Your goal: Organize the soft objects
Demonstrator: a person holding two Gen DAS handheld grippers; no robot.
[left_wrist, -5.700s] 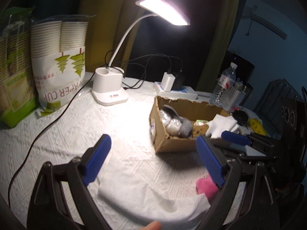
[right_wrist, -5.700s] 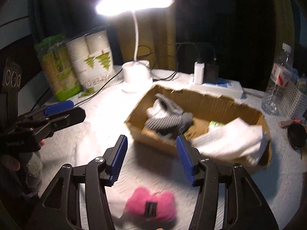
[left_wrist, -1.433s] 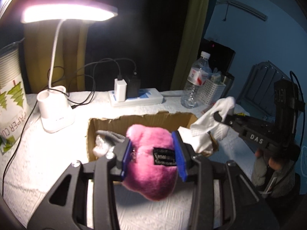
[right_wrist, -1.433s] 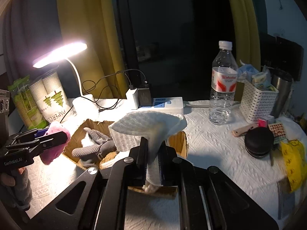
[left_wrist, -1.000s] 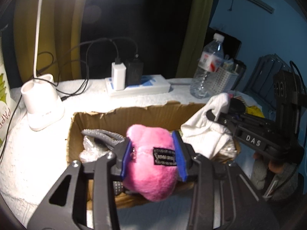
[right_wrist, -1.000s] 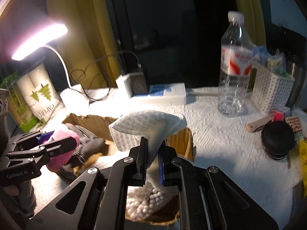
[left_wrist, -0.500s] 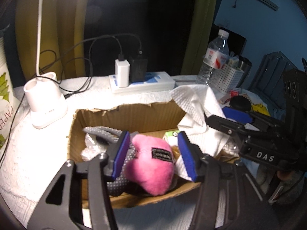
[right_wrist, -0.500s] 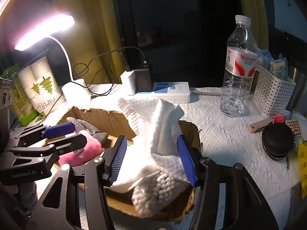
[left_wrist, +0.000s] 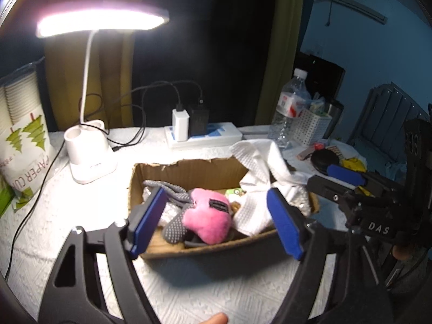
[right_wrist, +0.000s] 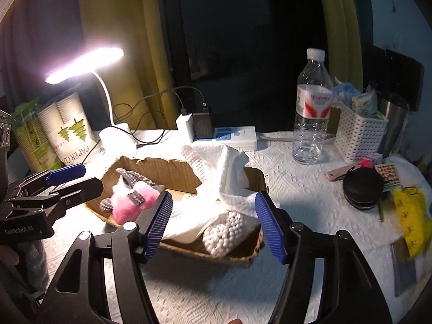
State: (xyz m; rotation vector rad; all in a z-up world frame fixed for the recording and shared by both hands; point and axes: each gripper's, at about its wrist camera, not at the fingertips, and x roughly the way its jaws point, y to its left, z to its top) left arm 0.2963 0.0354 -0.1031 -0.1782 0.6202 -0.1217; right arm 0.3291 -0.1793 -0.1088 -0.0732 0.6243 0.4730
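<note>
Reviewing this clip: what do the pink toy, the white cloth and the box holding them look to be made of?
Pink toy: plush, fuzzy pile, with a dark sewn label.
White cloth: soft woven or knit fabric, probably cotton; waffle-like bumps, limp folds.
Box: brown corrugated cardboard, matte, with torn ragged rims.
Both grippers, left and right, are open.
</note>
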